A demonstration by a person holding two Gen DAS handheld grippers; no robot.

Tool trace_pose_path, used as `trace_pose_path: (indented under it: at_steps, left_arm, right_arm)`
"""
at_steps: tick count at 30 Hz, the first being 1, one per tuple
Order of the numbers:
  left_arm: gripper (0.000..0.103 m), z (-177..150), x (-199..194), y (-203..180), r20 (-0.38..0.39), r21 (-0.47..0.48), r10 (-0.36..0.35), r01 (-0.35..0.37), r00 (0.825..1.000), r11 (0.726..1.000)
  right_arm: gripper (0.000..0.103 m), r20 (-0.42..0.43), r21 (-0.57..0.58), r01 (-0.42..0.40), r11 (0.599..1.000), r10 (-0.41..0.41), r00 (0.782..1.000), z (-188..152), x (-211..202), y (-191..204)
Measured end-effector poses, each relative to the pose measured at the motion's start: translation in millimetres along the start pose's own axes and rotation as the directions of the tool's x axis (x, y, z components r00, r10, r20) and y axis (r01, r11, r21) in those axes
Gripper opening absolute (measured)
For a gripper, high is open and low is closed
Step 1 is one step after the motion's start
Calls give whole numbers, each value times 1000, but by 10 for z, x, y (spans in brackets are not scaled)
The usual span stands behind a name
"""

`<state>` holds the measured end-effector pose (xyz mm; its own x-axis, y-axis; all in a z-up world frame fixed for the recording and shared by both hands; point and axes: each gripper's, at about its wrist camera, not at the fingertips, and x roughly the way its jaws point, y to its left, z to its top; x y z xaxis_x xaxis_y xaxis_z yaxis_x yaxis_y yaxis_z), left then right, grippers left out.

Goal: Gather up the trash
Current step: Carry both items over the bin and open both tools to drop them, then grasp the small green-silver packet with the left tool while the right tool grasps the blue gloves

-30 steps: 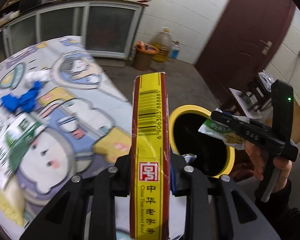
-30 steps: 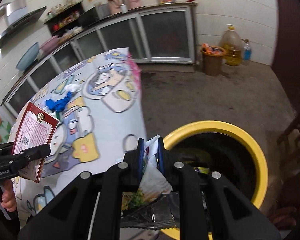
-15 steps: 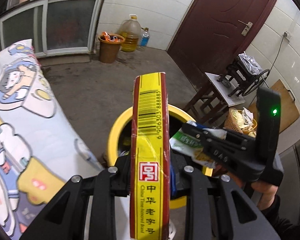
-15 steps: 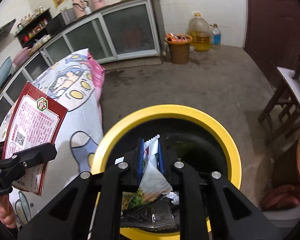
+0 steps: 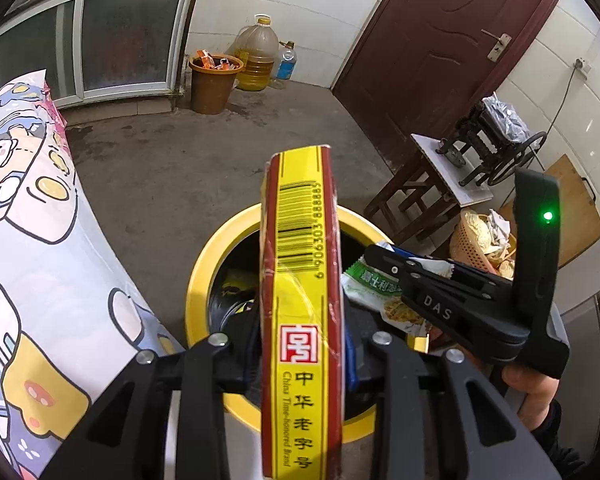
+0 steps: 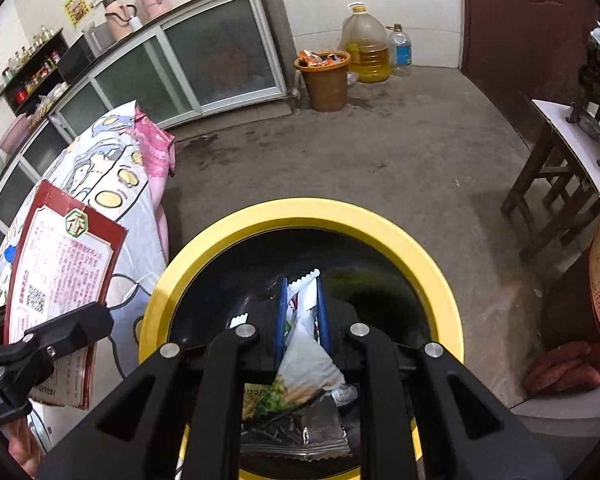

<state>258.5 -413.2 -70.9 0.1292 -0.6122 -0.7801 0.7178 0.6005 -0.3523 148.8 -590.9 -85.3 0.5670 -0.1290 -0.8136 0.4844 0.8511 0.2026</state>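
Note:
My left gripper (image 5: 302, 344) is shut on a flat red and yellow carton (image 5: 302, 280), held edge-on above the yellow-rimmed trash bin (image 5: 198, 280). The carton also shows in the right wrist view (image 6: 60, 276), left of the bin. My right gripper (image 6: 302, 312) is shut on a white and green snack wrapper (image 6: 304, 360) and hangs over the bin's dark opening (image 6: 380, 288). In the left wrist view the right gripper (image 5: 376, 258) holds the wrapper (image 5: 374, 284) over the bin's right side.
A table with a cartoon cloth (image 5: 28, 248) stands left of the bin. A brown waste bucket (image 6: 324, 80) and oil jug (image 6: 366, 50) stand by the cabinets. A wooden stool (image 6: 560, 168) and a woven basket (image 5: 480, 240) are at the right. A brown door (image 5: 440, 40) lies behind.
Both grippers have swung from over the table to above the yellow bin, each still holding its item. The right gripper has moved further over the bin's opening.

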Motion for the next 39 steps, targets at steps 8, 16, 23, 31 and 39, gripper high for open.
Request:
trace_pose_path:
  at_steps: [8, 16, 23, 31, 39]
  left_arm:
    - [82, -3, -200, 21, 73, -27, -21, 23, 997, 999]
    - [82, -155, -527, 272, 125, -66, 18, -9, 992, 998]
    - [85, -409, -1289, 794, 240, -128, 133, -104, 962, 986]
    - [92, -1099, -2429, 1527, 348, -175, 348, -304, 871, 936]
    - [95, -1814, -3287, 2438, 339, -276, 516, -441, 787, 854]
  right_arm:
    - [56, 7, 78, 51, 996, -52, 999, 8, -84, -204]
    - [56, 49, 50, 49, 998, -52, 997, -17, -279, -125]
    - [59, 139, -64, -19, 998, 28, 990, -30, -470, 333]
    - [75, 184, -290, -201, 935, 261, 948, -108, -627, 1288]
    - [80, 93, -506, -341, 792, 443, 892, -274, -571, 2440]
